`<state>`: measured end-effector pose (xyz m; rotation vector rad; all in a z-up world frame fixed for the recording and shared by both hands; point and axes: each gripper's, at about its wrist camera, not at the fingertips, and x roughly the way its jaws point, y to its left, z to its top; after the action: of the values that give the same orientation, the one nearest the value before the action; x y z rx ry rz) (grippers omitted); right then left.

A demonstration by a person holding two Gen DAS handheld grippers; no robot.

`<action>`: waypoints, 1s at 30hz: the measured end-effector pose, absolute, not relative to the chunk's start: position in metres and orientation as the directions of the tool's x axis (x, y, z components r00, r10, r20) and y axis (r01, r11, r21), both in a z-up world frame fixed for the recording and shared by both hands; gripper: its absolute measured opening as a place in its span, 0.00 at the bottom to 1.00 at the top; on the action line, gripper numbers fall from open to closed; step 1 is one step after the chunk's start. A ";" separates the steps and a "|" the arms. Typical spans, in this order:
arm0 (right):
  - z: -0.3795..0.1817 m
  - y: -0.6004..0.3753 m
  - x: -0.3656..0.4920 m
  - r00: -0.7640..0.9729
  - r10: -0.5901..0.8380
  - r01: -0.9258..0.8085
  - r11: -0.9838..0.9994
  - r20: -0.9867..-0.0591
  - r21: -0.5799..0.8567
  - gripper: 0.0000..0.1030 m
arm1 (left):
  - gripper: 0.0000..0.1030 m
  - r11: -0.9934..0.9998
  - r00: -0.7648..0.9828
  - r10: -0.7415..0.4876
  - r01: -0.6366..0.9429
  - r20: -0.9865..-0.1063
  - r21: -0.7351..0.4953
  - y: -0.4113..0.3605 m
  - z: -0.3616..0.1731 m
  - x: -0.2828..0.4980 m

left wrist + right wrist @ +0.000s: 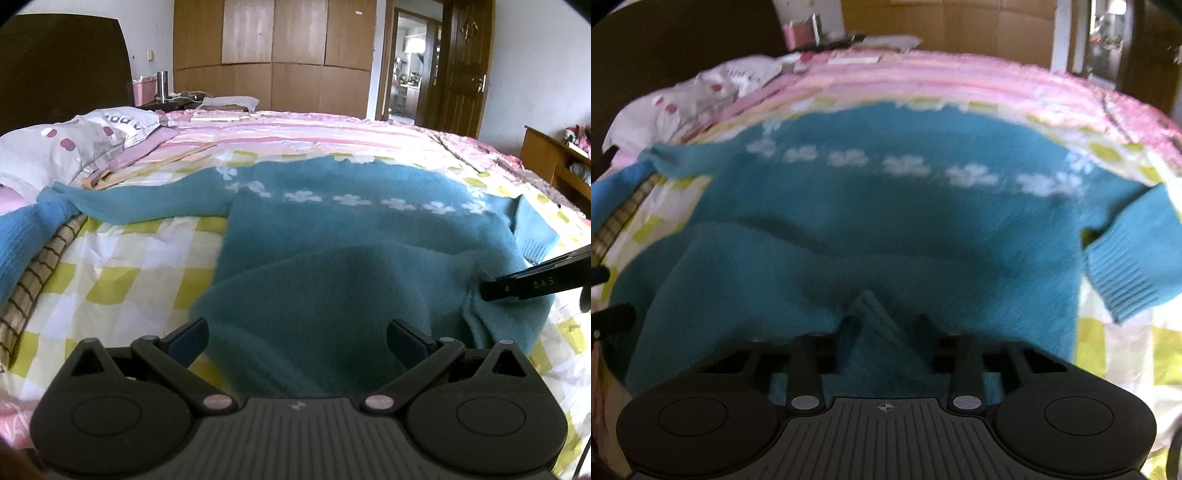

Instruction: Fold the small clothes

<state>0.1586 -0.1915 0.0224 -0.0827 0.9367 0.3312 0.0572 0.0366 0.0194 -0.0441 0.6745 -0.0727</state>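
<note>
A small teal sweater with a row of white flowers lies spread on the bed, its near hem lifted and bunched. One sleeve stretches out to the left. My left gripper is open, its jaws wide apart over the raised hem, holding nothing. My right gripper is shut on a pinched ridge of the sweater's hem. Its fingers also show at the right edge of the left wrist view, on the sweater's right side. A ribbed cuff lies at the right.
The bed has a yellow-and-white checked sheet and pink striped bedding behind. A dotted pillow and a blue knit garment lie at the left. A wardrobe and open door stand beyond.
</note>
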 end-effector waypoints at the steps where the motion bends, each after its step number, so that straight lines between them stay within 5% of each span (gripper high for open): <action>1: 0.024 -0.193 0.155 0.544 0.248 -0.323 0.943 -0.802 0.073 0.14 | 1.00 0.997 0.779 -0.079 0.052 -0.622 -0.061 0.036 0.020 0.056; 8: 0.055 -0.205 0.098 0.553 0.269 -0.359 0.931 -0.789 0.066 0.08 | 1.00 0.997 0.780 -0.078 0.060 -0.620 -0.050 0.039 0.027 0.040; 30: 0.068 -0.237 -0.001 0.619 0.135 -0.219 0.976 -0.774 -0.005 0.13 | 1.00 1.000 0.775 -0.010 -0.005 -0.632 -0.022 0.048 0.030 0.023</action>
<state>-0.0012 -0.2374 0.0683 -0.1021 0.8806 0.2040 0.0229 0.0475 0.0299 -0.0233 0.6845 -0.0027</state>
